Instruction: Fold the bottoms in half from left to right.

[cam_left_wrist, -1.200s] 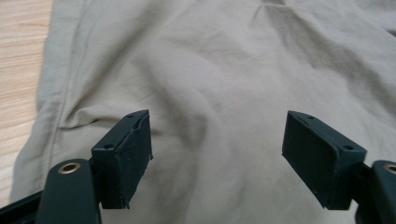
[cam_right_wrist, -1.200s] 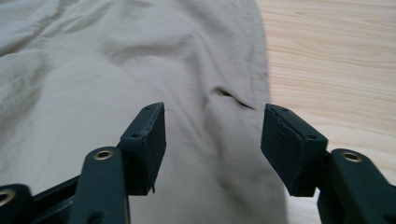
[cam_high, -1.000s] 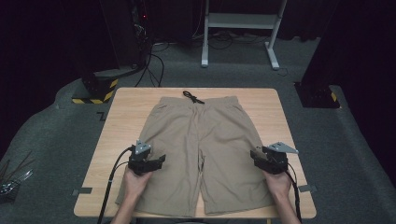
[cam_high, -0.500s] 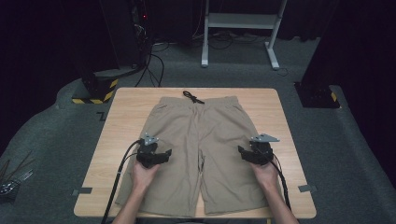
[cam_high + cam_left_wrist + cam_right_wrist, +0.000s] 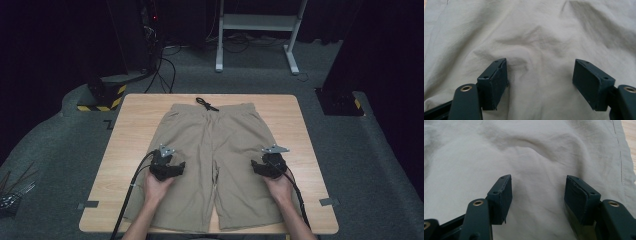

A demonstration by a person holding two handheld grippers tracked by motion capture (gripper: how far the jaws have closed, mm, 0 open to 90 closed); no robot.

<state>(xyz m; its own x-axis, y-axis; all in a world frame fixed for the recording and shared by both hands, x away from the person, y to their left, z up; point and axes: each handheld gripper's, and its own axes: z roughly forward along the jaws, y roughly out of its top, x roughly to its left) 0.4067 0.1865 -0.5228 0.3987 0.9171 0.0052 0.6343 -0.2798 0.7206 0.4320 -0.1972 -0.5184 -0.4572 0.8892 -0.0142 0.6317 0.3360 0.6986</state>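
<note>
- Shorts: khaki, flat on the wooden worktop, waistband at the far edge.
- Left hand-held gripper: jaws wide apart, over the left leg, gripping nothing.
- Right hand-held gripper: jaws wide apart, over the right leg, gripping nothing.

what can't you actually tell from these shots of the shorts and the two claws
- High view: the left claw and right claw are too small to show how wide they stand; the gripper views show both open.
- High view: the hems of the shorts are partly hidden under the forearms.
- Left gripper view: the shorts run past every edge, so waistband and drawstring are cut off.
- Both gripper views: whether the pads touch the cloth is unclear.
</note>
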